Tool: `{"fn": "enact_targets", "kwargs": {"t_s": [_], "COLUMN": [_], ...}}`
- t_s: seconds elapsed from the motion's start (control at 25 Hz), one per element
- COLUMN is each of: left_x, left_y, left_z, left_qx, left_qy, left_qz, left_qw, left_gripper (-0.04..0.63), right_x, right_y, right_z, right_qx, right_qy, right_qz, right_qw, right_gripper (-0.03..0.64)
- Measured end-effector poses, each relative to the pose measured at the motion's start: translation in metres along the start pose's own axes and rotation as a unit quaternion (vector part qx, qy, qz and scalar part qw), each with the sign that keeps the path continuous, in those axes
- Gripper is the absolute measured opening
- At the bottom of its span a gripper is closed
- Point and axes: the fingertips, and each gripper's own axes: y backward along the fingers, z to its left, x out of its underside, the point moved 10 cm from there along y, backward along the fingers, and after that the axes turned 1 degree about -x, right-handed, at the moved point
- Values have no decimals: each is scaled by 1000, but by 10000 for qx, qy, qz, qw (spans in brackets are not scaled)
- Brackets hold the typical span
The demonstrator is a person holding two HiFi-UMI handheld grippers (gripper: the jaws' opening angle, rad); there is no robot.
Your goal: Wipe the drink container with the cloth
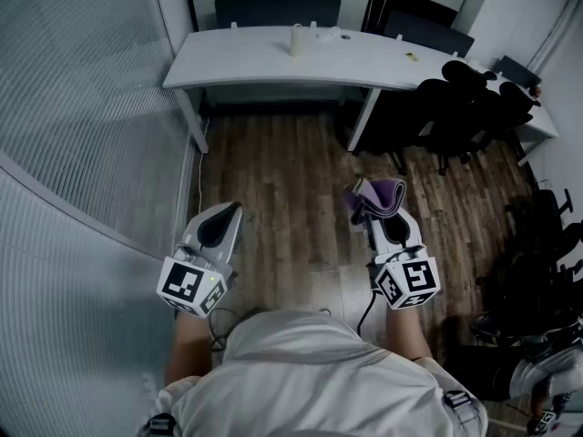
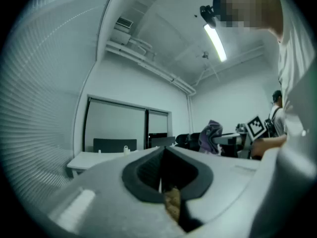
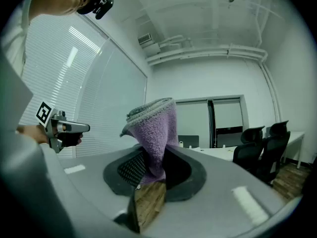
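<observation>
The drink container (image 1: 296, 40), a pale upright cylinder, stands on the white table (image 1: 255, 62) far ahead of me; it also shows small as the container (image 3: 181, 143) in the right gripper view. A purple cloth (image 1: 379, 198) sticks up from my right gripper (image 1: 369, 215), whose jaws are shut on the cloth (image 3: 154, 133). My left gripper (image 1: 234, 208) is held level over the wooden floor, shut with nothing in it; its jaws meet in the left gripper view (image 2: 162, 155). Both grippers are far short of the table.
Black office chairs (image 1: 465, 98) crowd the right side by a second desk (image 1: 537, 121). A glass wall with blinds (image 1: 82, 107) runs along the left. Wooden floor (image 1: 282, 180) lies between me and the table. Small items (image 1: 414, 56) lie on the tabletop.
</observation>
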Motion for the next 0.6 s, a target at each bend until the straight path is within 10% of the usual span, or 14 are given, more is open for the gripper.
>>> {"fn": "enact_targets", "kwargs": {"t_s": [0.6], "left_x": [7], "left_y": [-1], "left_z": [4], "left_qx": [44], "left_qy": [103], "left_qz": [-14], "left_qw": [9999], "left_gripper": [3], "right_x": [10], "right_y": [-4], "right_z": [5], "right_qx": [78], "right_qy": [20], "right_qz": [120], "right_qw": [9999], "right_gripper": [89]}}
